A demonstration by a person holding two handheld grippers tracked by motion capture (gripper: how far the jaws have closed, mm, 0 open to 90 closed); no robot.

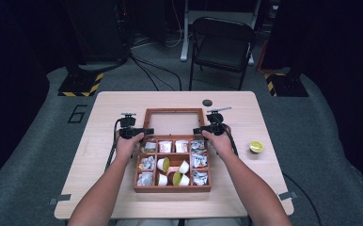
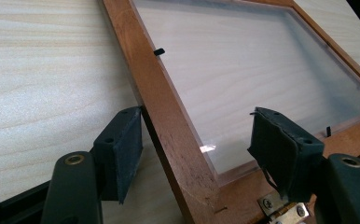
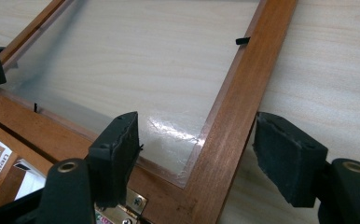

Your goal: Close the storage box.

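A wooden compartment box (image 1: 172, 189) stands mid-table with its glass-paned lid (image 1: 174, 111) swung open toward the far side. My left gripper (image 1: 139, 133) is at the lid's left side rail near the hinge. In the left gripper view this gripper (image 2: 194, 135) is open, and the wooden rail (image 2: 169, 116) runs between its pads (image 2: 122, 149). My right gripper (image 1: 203, 129) mirrors it at the right rail. In the right gripper view that gripper (image 3: 199, 140) is open astride the rail (image 3: 243, 93), above a brass hinge (image 3: 127, 205).
The box's cells hold silver packets (image 1: 146, 163), tea sachets (image 1: 165, 146) and white pods (image 1: 163, 164). A yellow-green pod (image 1: 256, 147) lies at the table's right, and a small black disc (image 1: 207, 102) lies behind the lid. A folding chair (image 1: 222, 42) stands beyond the table.
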